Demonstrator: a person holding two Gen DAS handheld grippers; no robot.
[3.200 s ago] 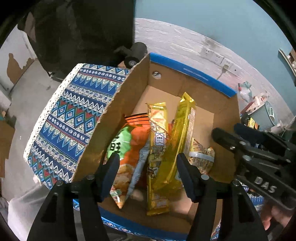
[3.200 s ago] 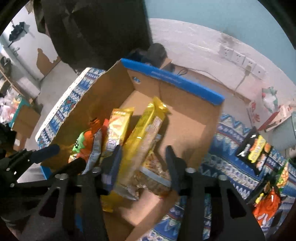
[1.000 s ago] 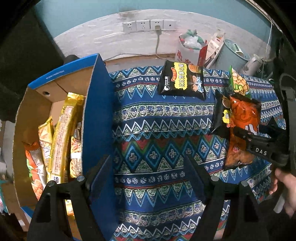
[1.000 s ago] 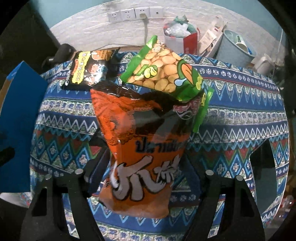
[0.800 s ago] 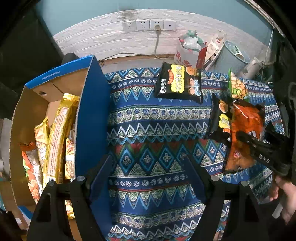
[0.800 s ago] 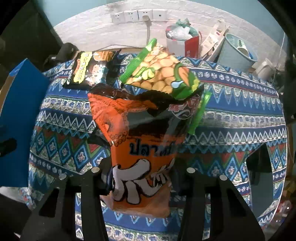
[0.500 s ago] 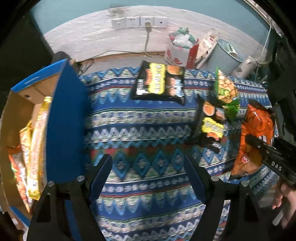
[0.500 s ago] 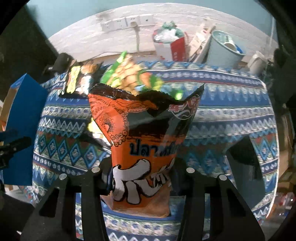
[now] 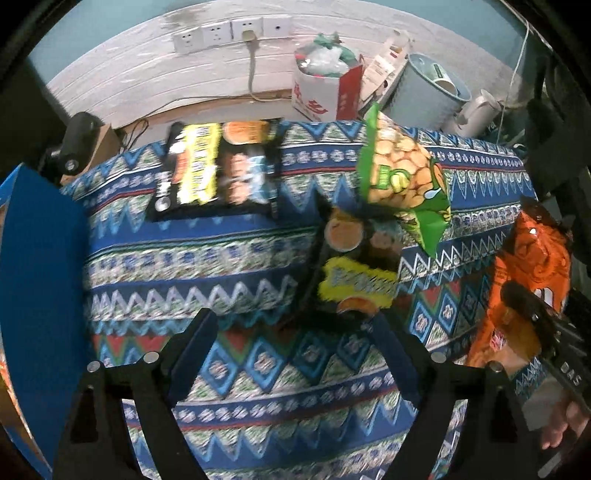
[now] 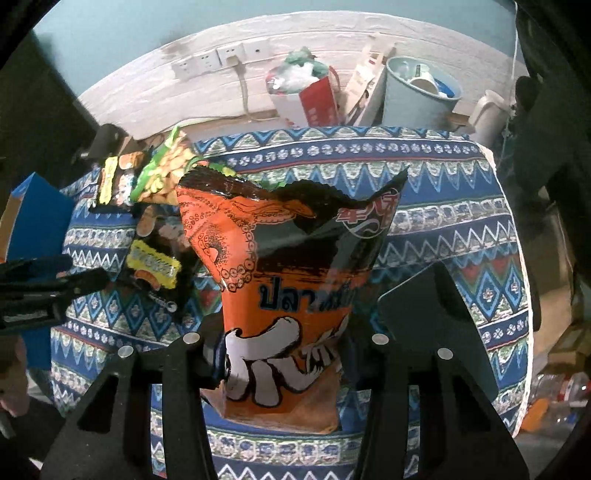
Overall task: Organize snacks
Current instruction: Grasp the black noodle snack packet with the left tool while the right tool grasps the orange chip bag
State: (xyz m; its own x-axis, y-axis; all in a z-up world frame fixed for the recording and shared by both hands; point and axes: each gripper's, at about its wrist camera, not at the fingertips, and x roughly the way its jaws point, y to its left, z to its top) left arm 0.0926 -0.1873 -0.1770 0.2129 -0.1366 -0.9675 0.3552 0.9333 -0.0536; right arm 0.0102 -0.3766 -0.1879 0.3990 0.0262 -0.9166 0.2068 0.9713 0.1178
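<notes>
On the counter, the box stands at the left edge. Right of the box lies one snack bag; further right, a second bag overlaps a third.

Wall sockets, pale bin

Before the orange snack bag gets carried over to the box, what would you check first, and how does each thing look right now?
1. Right hand-held gripper clamped on the orange bag: ok.
2. Orange bag lifted off the tablecloth: ok.
3. Left hand-held gripper open and empty, its jaws having just opened wider: ok.
4. Black-and-yellow bag in front of it, free to grab: not ok, the green bag overlaps its far end.
5. Room left in the blue box: cannot tell, only its side shows.
</notes>
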